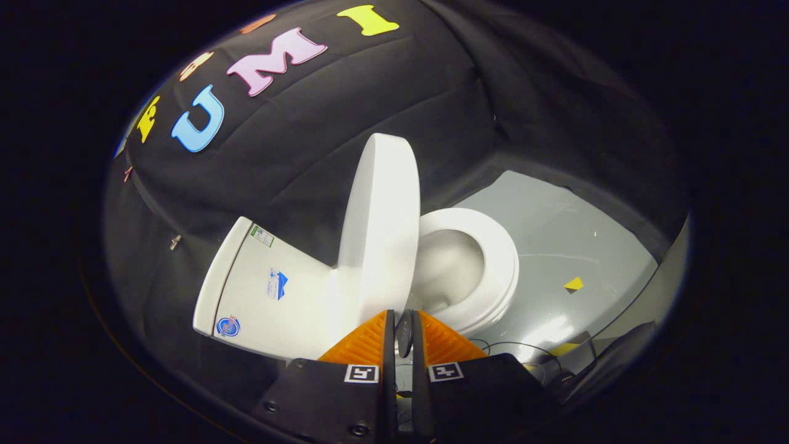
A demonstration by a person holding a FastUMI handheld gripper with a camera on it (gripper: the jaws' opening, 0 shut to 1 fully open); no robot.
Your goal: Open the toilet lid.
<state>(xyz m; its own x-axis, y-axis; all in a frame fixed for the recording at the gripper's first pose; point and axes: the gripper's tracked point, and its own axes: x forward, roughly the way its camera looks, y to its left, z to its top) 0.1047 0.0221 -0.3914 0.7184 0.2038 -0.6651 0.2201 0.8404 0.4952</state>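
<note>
The white toilet lid point(379, 216) stands raised, just ahead of the hand-held gripper point(404, 330), whose fingers are nearly together on nothing. Stickers on the tank point(259, 290) are too small to read.

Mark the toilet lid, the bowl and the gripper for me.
toilet lid point(379, 222), gripper view, raised lid's broad face.
bowl point(450, 262), gripper view, inner basin.
gripper point(404, 327), gripper view, between its nearly closed jaws.

claw point(404, 320): nearly closed, empty | toilet lid point(379, 222): raised upright, just ahead | bowl point(487, 271): uncovered
</note>
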